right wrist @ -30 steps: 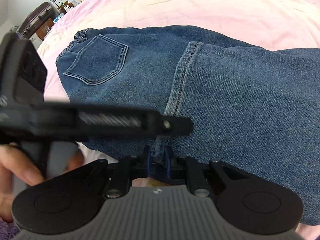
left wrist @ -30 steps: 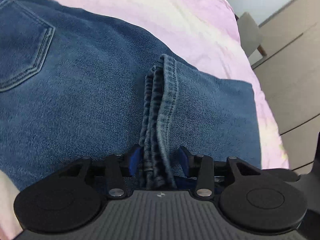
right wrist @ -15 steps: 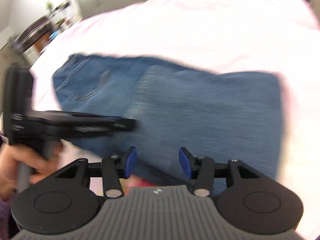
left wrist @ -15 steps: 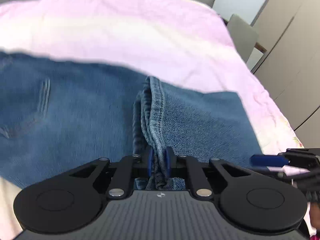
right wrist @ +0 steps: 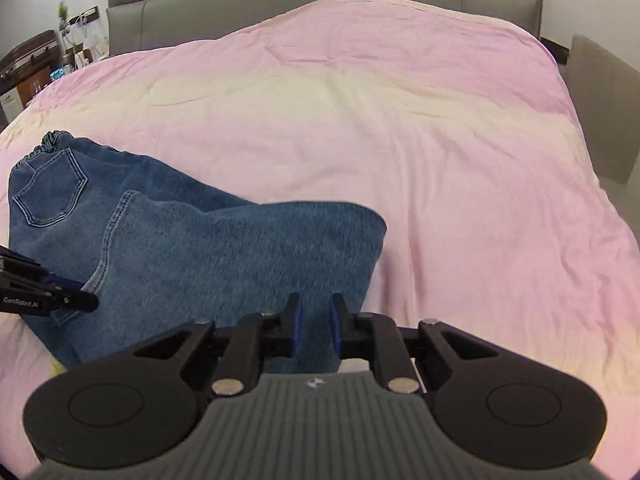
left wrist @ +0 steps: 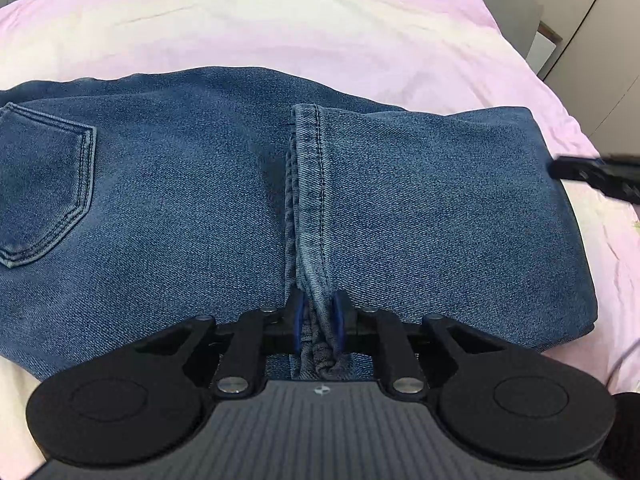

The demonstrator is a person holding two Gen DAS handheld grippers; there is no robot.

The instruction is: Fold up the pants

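Blue jeans [left wrist: 200, 200] lie folded on a pink bedsheet [left wrist: 320, 20], with a back pocket [left wrist: 44, 184] at the left and the leg hems [left wrist: 308, 184] stacked in the middle. My left gripper [left wrist: 318, 326] is shut on the near end of the hems. In the right wrist view the jeans [right wrist: 224, 264] lie at the lower left. My right gripper [right wrist: 314, 330] hovers over their near right edge, its jaws a narrow gap apart with denim seen between them; whether it grips is unclear. The left gripper's tip [right wrist: 60, 300] shows at the left edge.
The pink sheet [right wrist: 400, 140] covers a wide bed with a grey headboard [right wrist: 320, 4] at the back. A grey chair [right wrist: 600, 108] stands off the right side. A wooden wardrobe [left wrist: 600, 40] is at the right, furniture [right wrist: 28, 64] at the far left.
My left gripper closed on the hems and holds them. My right gripper let go of the hem, opened, swung right and back, then narrowed over the jeans' right edge.
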